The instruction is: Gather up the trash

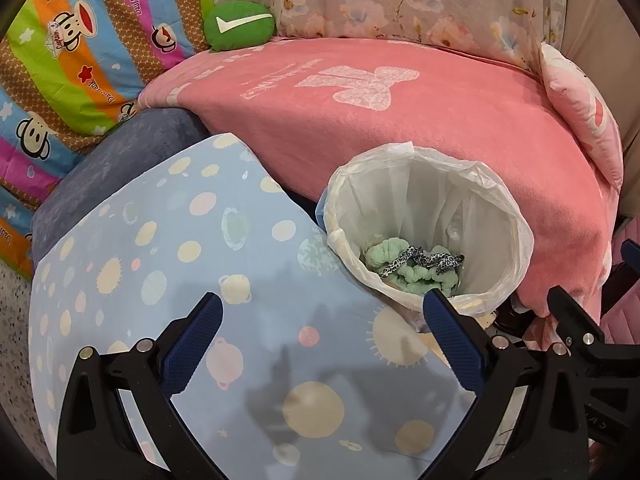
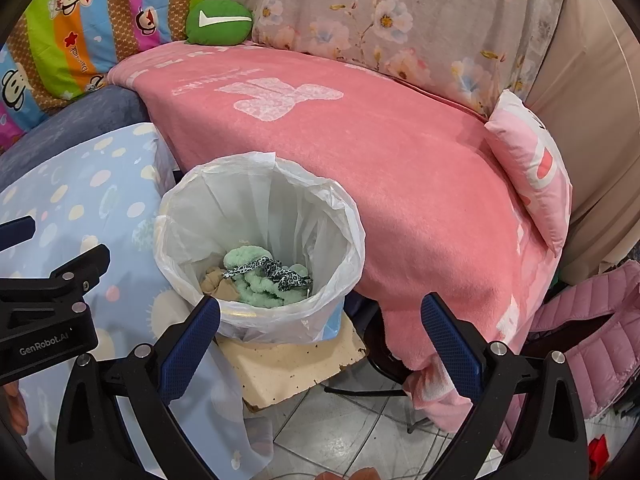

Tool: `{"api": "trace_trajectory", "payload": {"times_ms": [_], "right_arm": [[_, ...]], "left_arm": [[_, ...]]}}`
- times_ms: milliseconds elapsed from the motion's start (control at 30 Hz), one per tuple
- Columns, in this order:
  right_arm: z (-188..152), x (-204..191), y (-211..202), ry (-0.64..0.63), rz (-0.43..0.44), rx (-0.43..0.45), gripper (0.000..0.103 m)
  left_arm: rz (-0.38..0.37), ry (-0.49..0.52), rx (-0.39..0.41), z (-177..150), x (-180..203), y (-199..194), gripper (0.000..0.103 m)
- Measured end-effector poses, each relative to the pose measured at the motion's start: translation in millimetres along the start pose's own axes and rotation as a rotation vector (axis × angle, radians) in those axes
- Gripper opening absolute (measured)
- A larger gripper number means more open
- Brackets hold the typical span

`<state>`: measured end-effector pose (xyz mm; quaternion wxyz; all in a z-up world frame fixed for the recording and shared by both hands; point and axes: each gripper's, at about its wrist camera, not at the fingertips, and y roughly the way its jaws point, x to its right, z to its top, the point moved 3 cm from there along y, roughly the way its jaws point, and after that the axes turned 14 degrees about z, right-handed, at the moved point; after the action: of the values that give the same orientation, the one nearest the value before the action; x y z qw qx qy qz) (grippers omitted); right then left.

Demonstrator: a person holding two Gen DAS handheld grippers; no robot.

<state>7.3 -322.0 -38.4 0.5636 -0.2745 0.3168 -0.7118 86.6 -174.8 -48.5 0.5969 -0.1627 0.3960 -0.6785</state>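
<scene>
The left gripper (image 1: 322, 330) is hanging over a pale blue cloth (image 1: 168, 264) printed with planets and suns, its jaws standing wide apart and holding nothing. Beyond its right jaw, a small bin (image 1: 430, 236) lined with a white bag is sitting open, with mint-green fluffy trash (image 1: 404, 270) and a leopard-print strip (image 1: 424, 262) lying at the bottom. The right gripper (image 2: 320, 332) is hovering just short of that same bin (image 2: 260, 236), its jaws also spread wide and gripping nothing; the bin's near rim is showing just above and between its two fingertips, closer to the left jaw. Under the bin, a cream board (image 2: 292, 364) is sticking out above a tiled floor (image 2: 348, 436). Past the right jaw, a pink blanket (image 2: 380, 160) is draping down, and a small green cushion (image 2: 219, 21) is resting far ahead.
</scene>
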Motion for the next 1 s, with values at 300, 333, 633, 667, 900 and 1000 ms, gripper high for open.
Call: {"api": "trace_trajectory", "payload": {"times_ms": [300, 333, 633, 667, 900, 1000], "right_arm": [[-1.9, 1.7, 1.2, 0.005, -0.003, -0.004, 0.096], [-2.1, 2.1, 1.1, 0.005, -0.004, -0.004, 0.096], [-2.1, 2.6, 1.1, 0.004, 0.000, -0.004, 0.096], [-2.1, 2.6, 1.0, 0.004, 0.000, -0.004, 0.096], [-2.6, 2.6, 1.0, 0.003, 0.000, -0.004, 0.096], [-3.2, 2.9, 0.6, 0.003, 0.000, -0.004, 0.096]], "left_arm": [[0.000, 0.007, 0.002, -1.2, 1.0, 0.2, 0.096], [0.000, 0.008, 0.002, -1.3, 1.0, 0.5, 0.096], [0.000, 0.009, 0.004, -1.5, 2.1, 0.2, 0.096], [0.000, 0.009, 0.004, -1.4, 2.1, 0.1, 0.096], [0.000, 0.011, 0.005, -1.6, 2.5, 0.0, 0.096], [0.000, 0.013, 0.006, -1.6, 2.4, -0.4, 0.096]]}}
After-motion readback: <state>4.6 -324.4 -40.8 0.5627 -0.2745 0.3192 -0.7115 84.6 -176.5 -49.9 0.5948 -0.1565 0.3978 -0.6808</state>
